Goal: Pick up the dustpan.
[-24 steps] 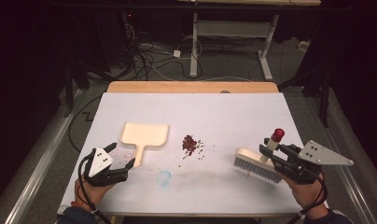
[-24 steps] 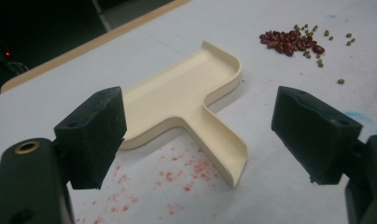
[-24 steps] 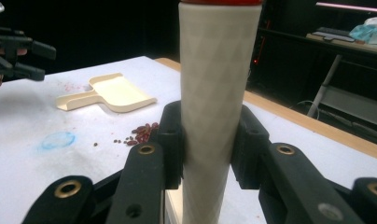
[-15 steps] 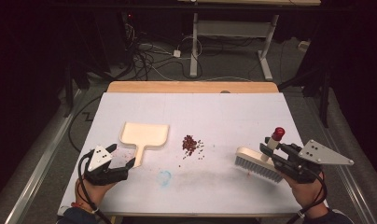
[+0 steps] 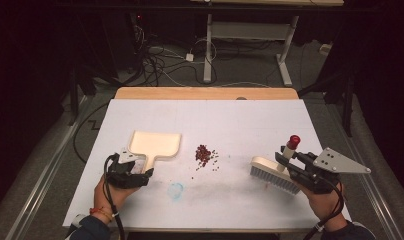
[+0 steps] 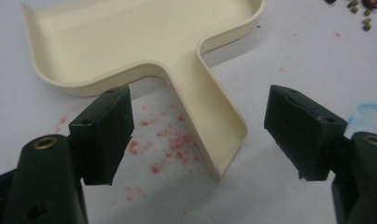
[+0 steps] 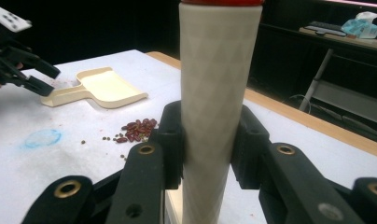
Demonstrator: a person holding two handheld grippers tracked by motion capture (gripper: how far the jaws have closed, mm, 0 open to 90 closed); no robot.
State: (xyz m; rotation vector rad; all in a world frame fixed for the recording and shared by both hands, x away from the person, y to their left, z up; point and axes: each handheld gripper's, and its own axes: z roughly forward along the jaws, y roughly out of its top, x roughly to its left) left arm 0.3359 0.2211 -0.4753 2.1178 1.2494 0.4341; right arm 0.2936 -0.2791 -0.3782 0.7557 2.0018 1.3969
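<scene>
Sweeping job is at an early stage, judged from how things lie. The right hand-held gripper (image 5: 286,161), lower right of the high view, is clamped on the upright handle of the brush (image 5: 273,172); in the right gripper view both jaws press the white, red-capped handle (image 7: 213,107) at frame centre, and the bristle head rests on the desk (image 5: 250,120). The left hand-held gripper (image 5: 142,167), lower left of the high view, has its jaws spread wide and holds nothing; in the left gripper view the handle of the cream dustpan (image 6: 140,42) runs down between the two pads without touching either. The dustpan (image 5: 155,145) lies flat, left of centre in the high view, not yet picked up. The small pile of red beans (image 5: 204,155) sits at mid-frame between dustpan and brush, apart from both, with a few loose greenish grains scattered beside it. Left to do: close on the dustpan handle, bring the pan to the beans, sweep them in. A faint blue smudge (image 5: 175,190) marks the desk below centre. No brand, label or readable writing on any item.
</scene>
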